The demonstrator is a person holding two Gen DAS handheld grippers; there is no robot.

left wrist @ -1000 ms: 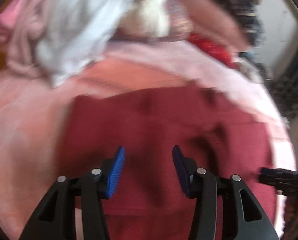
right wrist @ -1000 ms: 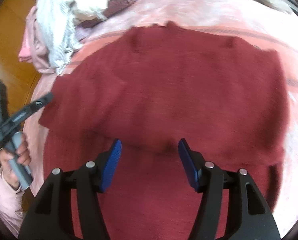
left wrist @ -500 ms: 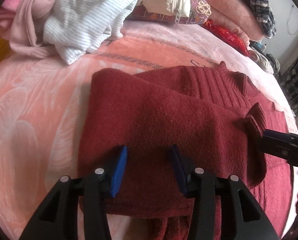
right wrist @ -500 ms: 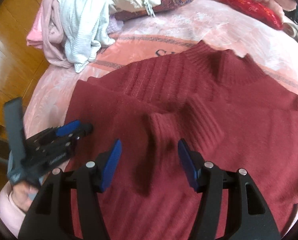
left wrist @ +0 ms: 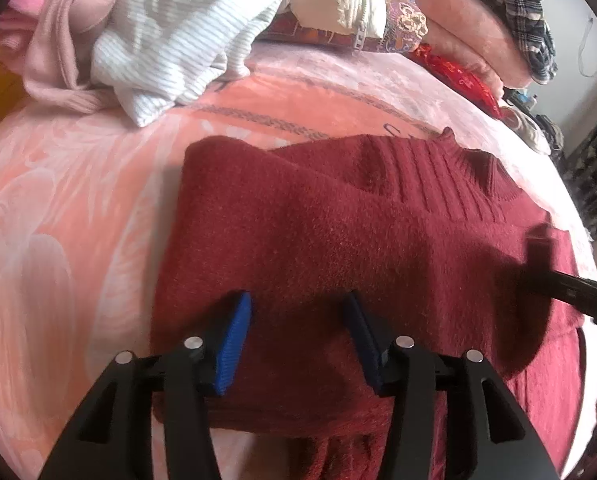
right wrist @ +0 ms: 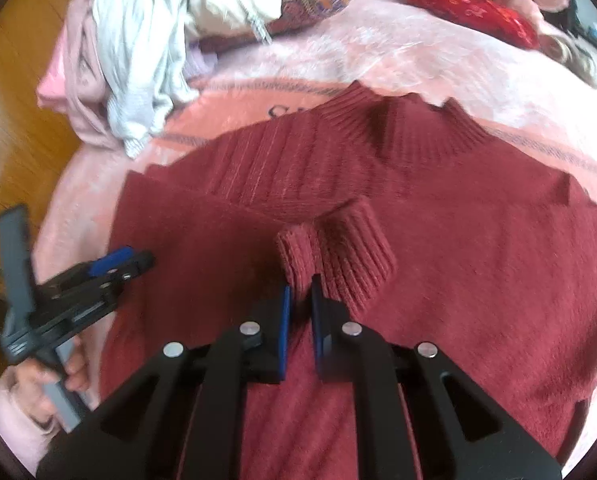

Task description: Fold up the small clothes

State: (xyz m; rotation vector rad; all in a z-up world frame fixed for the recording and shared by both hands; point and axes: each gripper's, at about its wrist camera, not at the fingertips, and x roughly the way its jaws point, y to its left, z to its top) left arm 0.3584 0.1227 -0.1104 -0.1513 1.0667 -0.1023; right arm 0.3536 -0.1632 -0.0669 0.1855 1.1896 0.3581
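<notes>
We are working on a dark red knitted sweater (right wrist: 438,280) that is lying flat on the pink blanket (left wrist: 70,208) of a bed. Half a second ago the right tongs (right wrist: 298,292) were standing apart above the ribbed cuff (right wrist: 338,248); now they are clamped on the edge of that cuff, so we are judging the sleeve ready to be carried across the body for the next fold. The left tongs (left wrist: 294,320) are opening slightly, hovering apart over the folded left side with nothing gripped. The sweater's collar (right wrist: 418,132) is pointing away from us toward the pile of clothes (left wrist: 166,40), its long axis running from collar to hem.
</notes>
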